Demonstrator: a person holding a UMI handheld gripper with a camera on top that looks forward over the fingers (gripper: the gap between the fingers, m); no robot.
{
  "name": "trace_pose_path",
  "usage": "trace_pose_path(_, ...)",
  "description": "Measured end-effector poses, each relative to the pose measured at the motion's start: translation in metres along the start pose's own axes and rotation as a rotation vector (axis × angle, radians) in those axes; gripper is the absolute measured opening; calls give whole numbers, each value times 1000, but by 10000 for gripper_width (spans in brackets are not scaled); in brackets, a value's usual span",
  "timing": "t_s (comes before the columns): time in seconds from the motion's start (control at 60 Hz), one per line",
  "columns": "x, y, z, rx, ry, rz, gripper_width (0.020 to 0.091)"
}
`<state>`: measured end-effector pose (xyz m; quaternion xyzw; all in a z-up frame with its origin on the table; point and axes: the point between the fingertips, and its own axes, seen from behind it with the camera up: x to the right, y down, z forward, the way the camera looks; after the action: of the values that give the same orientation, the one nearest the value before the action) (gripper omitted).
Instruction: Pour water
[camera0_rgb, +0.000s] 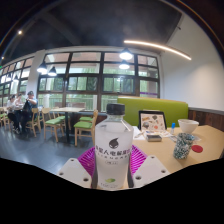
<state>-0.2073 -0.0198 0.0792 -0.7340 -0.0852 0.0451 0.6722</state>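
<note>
Clear ribbed plastic water bottle (113, 146) | white cap | pink-padded fingers (87, 166) clamp both sides | wooden table (210, 148)

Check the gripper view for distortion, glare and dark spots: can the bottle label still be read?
Gripper view: strong fisheye bend in the window frames and ceiling light strip; lamps glare white; floor dim. The bottle between the tongs is lit, but its label is too small to read.
</note>
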Motion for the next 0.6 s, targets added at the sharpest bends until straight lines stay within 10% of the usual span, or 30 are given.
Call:
trace_pose_path(0.217,9,-7,11,-53,-66,155,407)
trace_pose_path(0.6,144,-90,59,76,-183,1298,394)
